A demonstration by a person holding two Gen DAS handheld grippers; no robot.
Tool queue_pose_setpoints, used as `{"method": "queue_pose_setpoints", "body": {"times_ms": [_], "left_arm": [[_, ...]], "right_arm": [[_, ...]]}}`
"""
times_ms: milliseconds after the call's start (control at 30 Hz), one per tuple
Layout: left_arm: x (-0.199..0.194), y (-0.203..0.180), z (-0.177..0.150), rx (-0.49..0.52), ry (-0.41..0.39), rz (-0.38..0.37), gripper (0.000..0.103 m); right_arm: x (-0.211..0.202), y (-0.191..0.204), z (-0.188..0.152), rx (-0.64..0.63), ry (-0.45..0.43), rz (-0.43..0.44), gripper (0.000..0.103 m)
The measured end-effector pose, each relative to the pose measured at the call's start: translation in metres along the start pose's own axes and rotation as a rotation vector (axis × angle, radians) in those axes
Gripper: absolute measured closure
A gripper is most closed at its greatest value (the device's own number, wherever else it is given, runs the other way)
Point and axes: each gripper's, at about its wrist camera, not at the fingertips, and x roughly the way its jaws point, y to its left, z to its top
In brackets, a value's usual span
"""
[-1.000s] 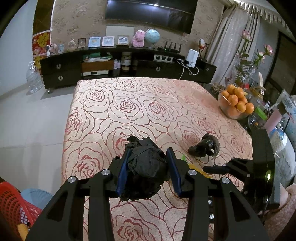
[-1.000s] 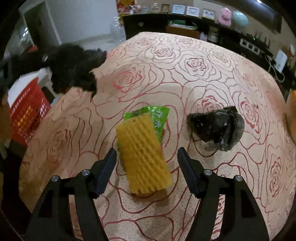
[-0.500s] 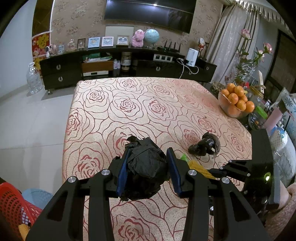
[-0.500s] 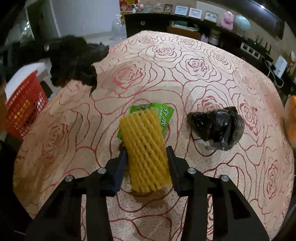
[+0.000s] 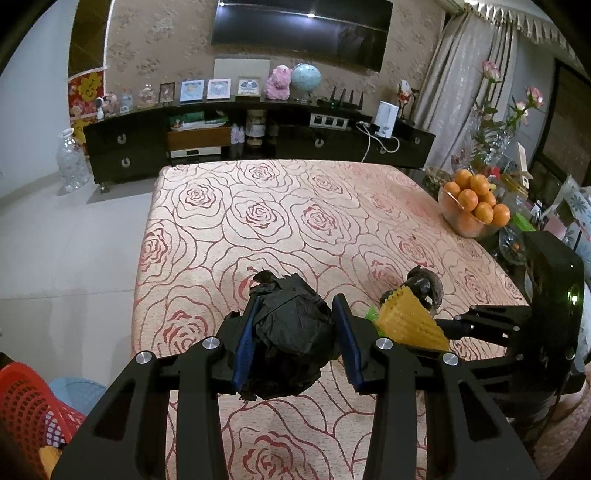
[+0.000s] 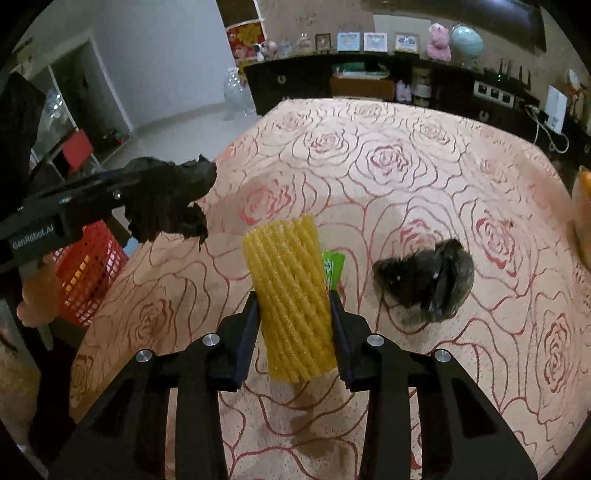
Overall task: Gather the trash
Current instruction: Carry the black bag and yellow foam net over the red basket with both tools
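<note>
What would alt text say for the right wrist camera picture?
The right gripper clamps a yellow foam net sleeve above a rose-patterned tablecloth. A green wrapper and black bag lie behind; the left gripper holds crumpled black plastic over a red basket.

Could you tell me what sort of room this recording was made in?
Most likely a home living room: a wall-mounted TV hangs over a long dark media cabinet lined with framed pictures, and the table with the rose-patterned cloth carries a bowl of oranges.
</note>
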Motion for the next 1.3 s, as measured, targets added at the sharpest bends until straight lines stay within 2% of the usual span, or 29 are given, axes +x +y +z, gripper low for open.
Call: {"method": "queue_pose_setpoints", "body": {"times_ms": [367,567,700,800,1000,1300], "left_arm": [[-0.025,0.019,-0.006,-0.060,-0.026,0.063,0.065],[-0.055,0.040,-0.016,-0.115,-0.045,0.143,0.065],[-0.083,0.056,-0.027,-0.134,-0.065,0.223,0.065],[-0.104,0.070,-0.033,-0.153,-0.079,0.256,0.065],[-0.141,0.105,-0.043,-0.214,-0.089,0.332,0.065],[-0.173,0.142,-0.060,-0.277,-0.080,0.415,0.065]], "right_arm": [[0.000,0.009,0.012,0.014,-0.052,-0.015,0.067],[0.002,0.025,0.019,0.010,-0.080,-0.032,0.067],[0.005,0.037,0.021,0.002,-0.093,-0.038,0.067],[0.006,0.051,0.021,-0.034,-0.101,-0.060,0.067],[0.001,0.089,0.029,-0.109,-0.129,-0.049,0.067],[0.002,0.150,0.049,-0.150,-0.138,0.040,0.067]]}}
